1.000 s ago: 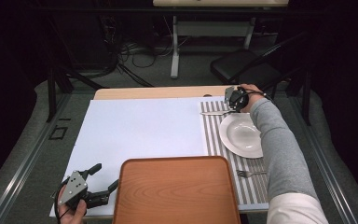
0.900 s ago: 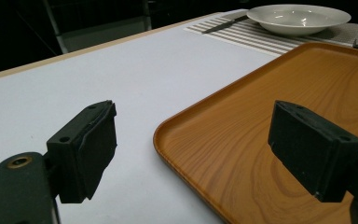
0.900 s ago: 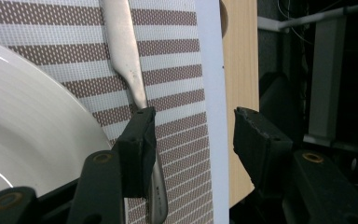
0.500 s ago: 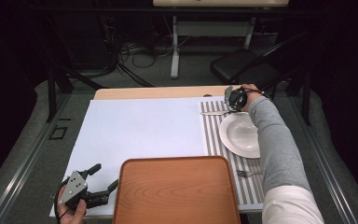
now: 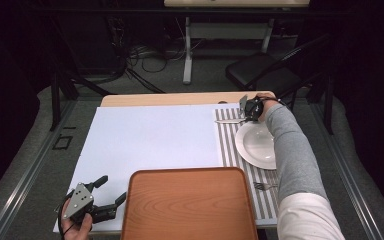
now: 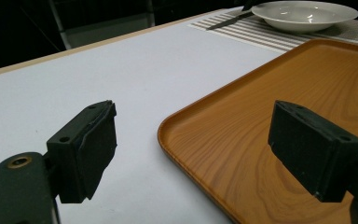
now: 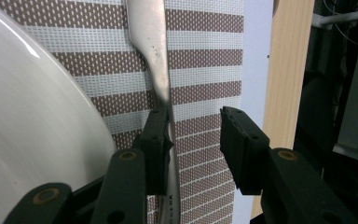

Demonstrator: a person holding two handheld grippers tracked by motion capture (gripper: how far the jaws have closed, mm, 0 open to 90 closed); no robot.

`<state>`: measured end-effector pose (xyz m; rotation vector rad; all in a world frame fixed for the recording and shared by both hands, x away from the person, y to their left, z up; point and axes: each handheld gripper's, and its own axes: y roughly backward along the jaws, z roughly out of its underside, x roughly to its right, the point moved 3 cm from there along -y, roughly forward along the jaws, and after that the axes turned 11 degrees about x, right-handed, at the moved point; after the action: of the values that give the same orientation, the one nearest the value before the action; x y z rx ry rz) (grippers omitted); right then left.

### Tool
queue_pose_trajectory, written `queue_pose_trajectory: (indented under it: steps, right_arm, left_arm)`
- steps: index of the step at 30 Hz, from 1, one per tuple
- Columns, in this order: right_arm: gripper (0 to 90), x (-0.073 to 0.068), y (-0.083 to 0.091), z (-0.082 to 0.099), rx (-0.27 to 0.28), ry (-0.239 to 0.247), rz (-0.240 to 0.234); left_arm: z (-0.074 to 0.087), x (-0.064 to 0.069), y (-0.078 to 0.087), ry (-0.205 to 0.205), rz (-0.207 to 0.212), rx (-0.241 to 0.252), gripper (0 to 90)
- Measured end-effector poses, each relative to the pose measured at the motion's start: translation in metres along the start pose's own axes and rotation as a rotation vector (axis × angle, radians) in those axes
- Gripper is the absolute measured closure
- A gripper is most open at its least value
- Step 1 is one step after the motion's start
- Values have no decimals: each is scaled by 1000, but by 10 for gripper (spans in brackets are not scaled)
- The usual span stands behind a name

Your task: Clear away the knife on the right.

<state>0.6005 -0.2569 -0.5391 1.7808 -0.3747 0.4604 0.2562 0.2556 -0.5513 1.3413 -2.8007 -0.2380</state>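
One plate [image 5: 258, 145], one knife [image 5: 228, 120], one fork [image 5: 264, 186], one tray [image 5: 190, 205], one striped placemat [image 5: 230, 150], two grippers.

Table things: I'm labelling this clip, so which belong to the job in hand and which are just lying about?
In hand:
right tool, jaws just closing around the knife
knife

Lying about:
plate
fork
wooden tray
striped placemat
left tool

I see a white plate [image 5: 257, 146] sitting on a striped placemat [image 5: 230, 150] at the table's right side, with a fork [image 5: 265, 186] lying on the mat nearer me. A brown wooden tray [image 5: 190, 205] rests at the near edge, overlapping a large white sheet [image 5: 145, 140]. Beyond the table I make out a dark chair [image 5: 265, 75] and floor cables [image 5: 145, 55].
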Motion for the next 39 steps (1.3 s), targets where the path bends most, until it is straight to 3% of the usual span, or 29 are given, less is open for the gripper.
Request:
queue_pose_trajectory:
  steps: [15, 27, 29, 39]
  right_arm:
    - [626, 0, -9, 6, -15, -1, -37]
    - [635, -1, -12, 9, 7, -10, -46]
    - [642, 0, -10, 8, -23, -9, -64]
    - [636, 0, -12, 10, 28, -38, -64]
  left_arm:
    - [0, 1, -1, -1, -3, -4, 157]
    - [0, 1, -1, 0, -2, -1, 157]
    - [0, 1, -2, 0, 0, -2, 157]
    - [0, 1, -2, -1, 1, -1, 157]
